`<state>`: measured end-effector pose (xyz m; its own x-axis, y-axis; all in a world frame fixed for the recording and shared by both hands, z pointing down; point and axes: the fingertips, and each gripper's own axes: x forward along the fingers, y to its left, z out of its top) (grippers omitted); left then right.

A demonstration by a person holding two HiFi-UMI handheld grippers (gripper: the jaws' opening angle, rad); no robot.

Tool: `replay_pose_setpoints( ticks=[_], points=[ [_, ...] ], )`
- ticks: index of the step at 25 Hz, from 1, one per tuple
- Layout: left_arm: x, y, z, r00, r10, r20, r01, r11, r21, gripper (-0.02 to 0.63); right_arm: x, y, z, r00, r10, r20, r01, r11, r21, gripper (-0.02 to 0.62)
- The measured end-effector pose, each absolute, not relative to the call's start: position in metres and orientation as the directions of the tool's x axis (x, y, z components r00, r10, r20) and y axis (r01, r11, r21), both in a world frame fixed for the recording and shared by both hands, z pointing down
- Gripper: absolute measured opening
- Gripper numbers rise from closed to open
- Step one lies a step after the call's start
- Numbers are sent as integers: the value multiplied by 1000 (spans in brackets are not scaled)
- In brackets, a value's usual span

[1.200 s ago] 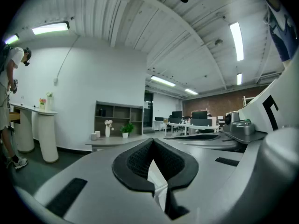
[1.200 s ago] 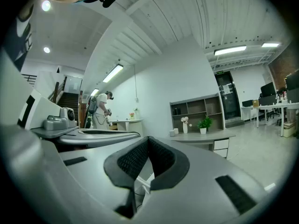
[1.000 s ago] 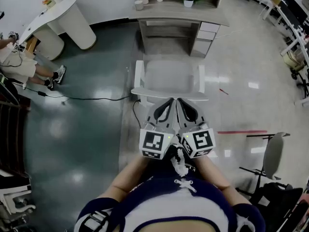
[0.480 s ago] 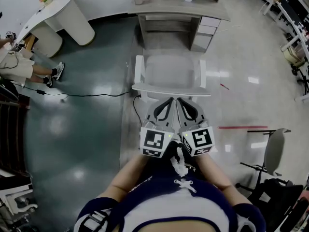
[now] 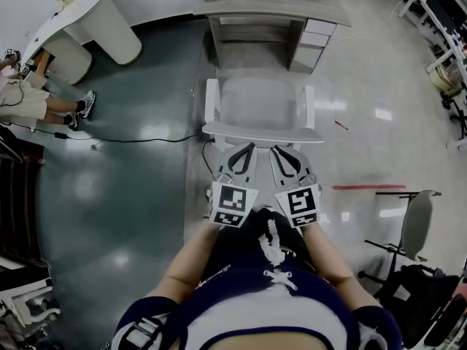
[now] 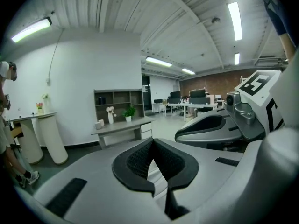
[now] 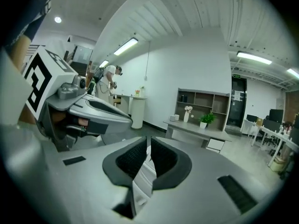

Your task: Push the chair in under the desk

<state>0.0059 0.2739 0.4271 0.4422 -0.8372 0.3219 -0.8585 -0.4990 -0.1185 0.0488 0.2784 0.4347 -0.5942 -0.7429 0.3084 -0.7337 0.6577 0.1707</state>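
Observation:
A white chair (image 5: 263,108) stands on the floor facing a grey desk (image 5: 273,9) at the top of the head view, its seat just short of the desk's opening. My left gripper (image 5: 241,154) and right gripper (image 5: 286,156) are both shut, side by side, with their tips against the top edge of the chair's backrest (image 5: 263,132). The left gripper (image 6: 152,164) shows shut jaws with the pale chair below and the desk (image 6: 124,125) ahead. The right gripper (image 7: 144,164) is shut too, with the desk (image 7: 196,127) beyond it.
A white rounded counter (image 5: 87,20) and a person's legs (image 5: 66,111) are at the left. A black cable (image 5: 131,138) runs across the floor. Drawers (image 5: 319,39) fill the desk's right side. Another chair (image 5: 412,228) and a red floor line (image 5: 368,187) lie right.
The two grippers have spread a little apart along the backrest. The chair and grippers have moved forward, so the desk sits closer to the chair's seat.

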Motion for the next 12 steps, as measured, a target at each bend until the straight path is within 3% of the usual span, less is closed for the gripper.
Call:
replay_pose_setpoints(
  ticks=[4, 12],
  points=[
    [2, 269, 447, 440, -817, 373, -840, -522, -152, 8, 45, 274, 457, -566, -733, 378, -678, 675, 292, 12],
    [-4, 257, 484, 455, -753, 475, -752, -611, -248, 9, 34, 260, 487, -520, -715, 466, -621, 692, 369, 12]
  ],
)
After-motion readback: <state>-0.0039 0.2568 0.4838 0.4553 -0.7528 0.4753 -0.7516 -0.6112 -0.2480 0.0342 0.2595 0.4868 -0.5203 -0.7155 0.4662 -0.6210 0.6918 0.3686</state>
